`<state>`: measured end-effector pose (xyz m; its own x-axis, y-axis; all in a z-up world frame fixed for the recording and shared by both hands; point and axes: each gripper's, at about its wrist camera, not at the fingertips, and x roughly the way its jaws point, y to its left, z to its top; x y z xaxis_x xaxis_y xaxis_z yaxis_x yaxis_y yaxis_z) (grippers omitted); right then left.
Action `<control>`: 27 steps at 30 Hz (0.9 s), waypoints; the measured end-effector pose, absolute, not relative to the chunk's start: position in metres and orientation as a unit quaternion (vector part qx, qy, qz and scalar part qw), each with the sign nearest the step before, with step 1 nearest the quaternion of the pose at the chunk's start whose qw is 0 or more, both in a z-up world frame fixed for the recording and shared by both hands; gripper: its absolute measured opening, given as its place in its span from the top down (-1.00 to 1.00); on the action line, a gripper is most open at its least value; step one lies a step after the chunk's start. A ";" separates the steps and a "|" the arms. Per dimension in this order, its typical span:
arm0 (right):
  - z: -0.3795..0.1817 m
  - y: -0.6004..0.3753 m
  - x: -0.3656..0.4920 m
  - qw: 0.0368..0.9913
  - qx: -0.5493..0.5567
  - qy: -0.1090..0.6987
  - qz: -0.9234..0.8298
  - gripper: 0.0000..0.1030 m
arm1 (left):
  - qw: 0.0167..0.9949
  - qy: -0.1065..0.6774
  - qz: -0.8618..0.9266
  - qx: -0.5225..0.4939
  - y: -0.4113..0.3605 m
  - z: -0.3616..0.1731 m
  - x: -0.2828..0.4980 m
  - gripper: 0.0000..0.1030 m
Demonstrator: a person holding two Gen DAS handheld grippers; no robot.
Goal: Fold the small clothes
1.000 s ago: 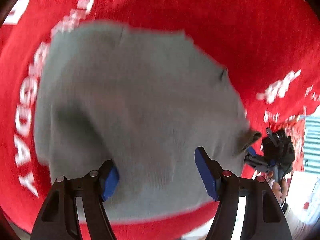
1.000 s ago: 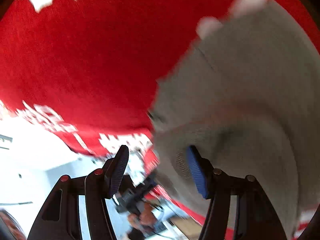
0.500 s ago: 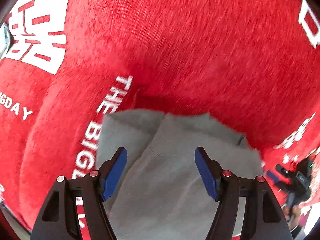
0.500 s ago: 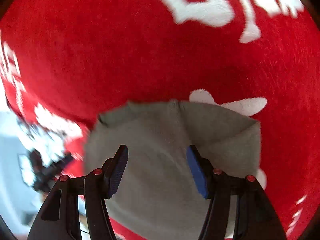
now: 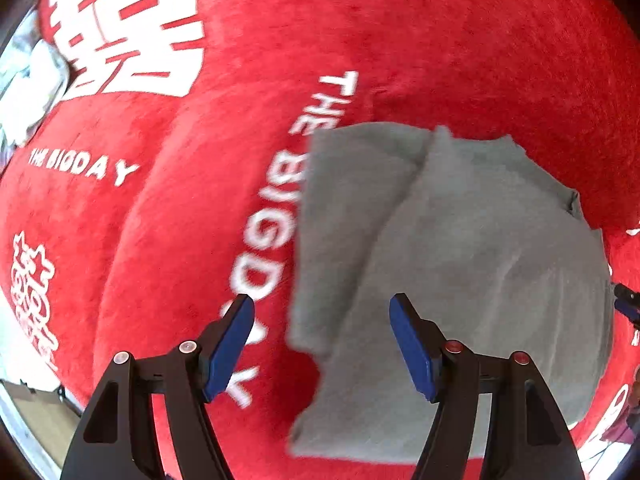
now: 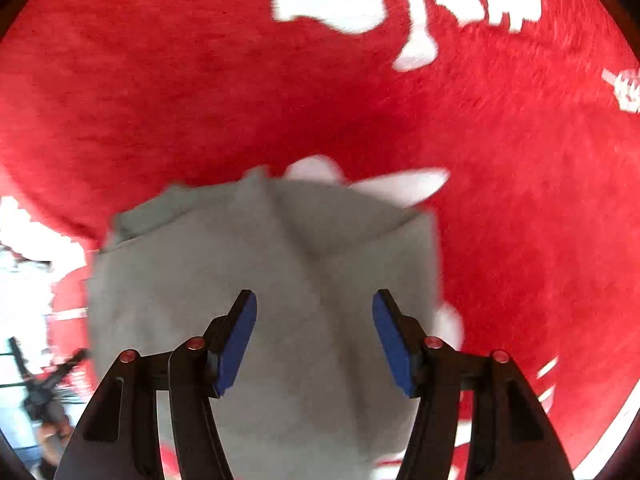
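While both grippers, left and right, gape empty, the cloth lies right of the left gripper, squarely under the right.

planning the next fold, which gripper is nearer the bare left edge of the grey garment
Left. The left gripper straddles that edge of the grey garment, one jaw over the red cloth. The right gripper hangs over the garment's middle.

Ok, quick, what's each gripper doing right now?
Left gripper: open, empty, above the grey cloth's edge.
Right gripper: open, empty, over the cloth.
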<state>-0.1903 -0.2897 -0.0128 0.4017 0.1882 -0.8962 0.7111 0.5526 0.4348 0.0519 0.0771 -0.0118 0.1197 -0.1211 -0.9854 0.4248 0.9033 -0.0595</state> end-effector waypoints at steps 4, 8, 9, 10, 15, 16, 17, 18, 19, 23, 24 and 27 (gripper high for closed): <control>-0.012 -0.232 -0.191 0.696 0.514 0.497 -0.063 -0.29 | 0.720 0.659 -0.200 0.086 0.107 -0.010 0.043 -0.37; -0.032 -0.156 -0.181 0.642 0.583 0.497 0.037 -0.32 | 0.698 0.673 -0.233 0.072 0.118 -0.016 0.026 -0.37; -0.043 -0.141 -0.177 0.625 0.598 0.499 0.047 -0.33 | 0.693 0.675 -0.243 0.070 0.118 -0.017 0.020 -0.37; -0.052 -0.119 -0.176 0.604 0.616 0.503 0.050 -0.33 | 0.685 0.678 -0.259 0.067 0.116 -0.020 0.016 -0.37; -0.093 -0.072 -0.182 0.559 0.689 0.461 0.002 -0.33 | 0.652 0.685 -0.316 0.076 0.112 -0.034 0.000 -0.36; -0.094 -0.068 -0.182 0.554 0.701 0.449 -0.012 -0.33 | 0.647 0.684 -0.328 0.079 0.112 -0.036 -0.002 -0.35; -0.095 -0.070 -0.187 0.550 0.715 0.431 -0.024 -0.32 | 0.641 0.685 -0.338 0.076 0.111 -0.039 -0.002 -0.25; -0.096 -0.075 -0.195 0.544 0.732 0.408 -0.035 -0.22 | 0.637 0.685 -0.346 0.073 0.109 -0.038 -0.003 0.08; -0.095 -0.077 -0.198 0.540 0.745 0.390 -0.049 0.03 | 0.631 0.686 -0.353 0.077 0.107 -0.040 -0.003 0.30; -0.067 -0.092 -0.197 0.577 0.723 0.373 -0.067 0.84 | 0.619 0.683 -0.381 0.070 0.110 -0.035 0.007 0.83; -0.059 -0.093 -0.195 0.593 0.705 0.382 -0.065 0.84 | 0.619 0.675 -0.396 0.066 0.113 -0.026 0.007 0.83; -0.055 -0.084 -0.192 0.617 0.651 0.437 -0.070 0.84 | 0.624 0.658 -0.414 0.084 0.117 -0.017 0.009 0.83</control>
<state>-0.1915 -0.0836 -0.0553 0.6078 0.4832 -0.6302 0.6553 0.1432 0.7417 0.0088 0.1166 -0.0174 -0.2078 -0.4053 -0.8903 0.6274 0.6430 -0.4391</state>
